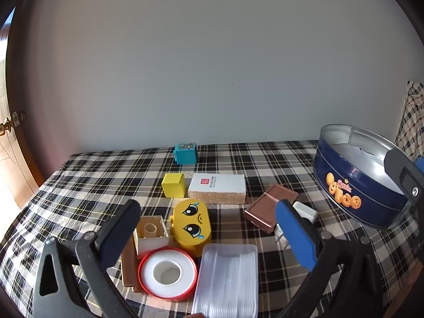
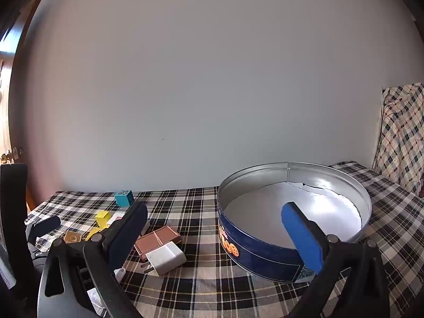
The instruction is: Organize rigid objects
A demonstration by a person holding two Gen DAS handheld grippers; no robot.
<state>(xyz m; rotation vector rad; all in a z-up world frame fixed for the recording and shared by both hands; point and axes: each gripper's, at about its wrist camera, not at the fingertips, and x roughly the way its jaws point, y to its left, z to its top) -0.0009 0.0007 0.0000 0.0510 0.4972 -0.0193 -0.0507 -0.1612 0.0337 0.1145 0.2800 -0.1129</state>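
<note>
tin: navy, silver inside | cloth: black-beige plaid | block: yellow

Plain grey wall, plaid-covered bed

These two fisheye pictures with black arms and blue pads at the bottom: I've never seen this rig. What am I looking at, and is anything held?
Each picture comes from a camera riding on a hand-held two-finger gripper, looking along its fingers. The left gripper hangs open over a clutter on the plaid cloth: a yellow toy block with a cartoon face, a red-rimmed roll of white tape, a clear plastic case, a brown flat box and a white charger plug. The right gripper is open too, facing the round blue cookie tin, whose inside looks empty. Neither gripper holds anything.
</note>
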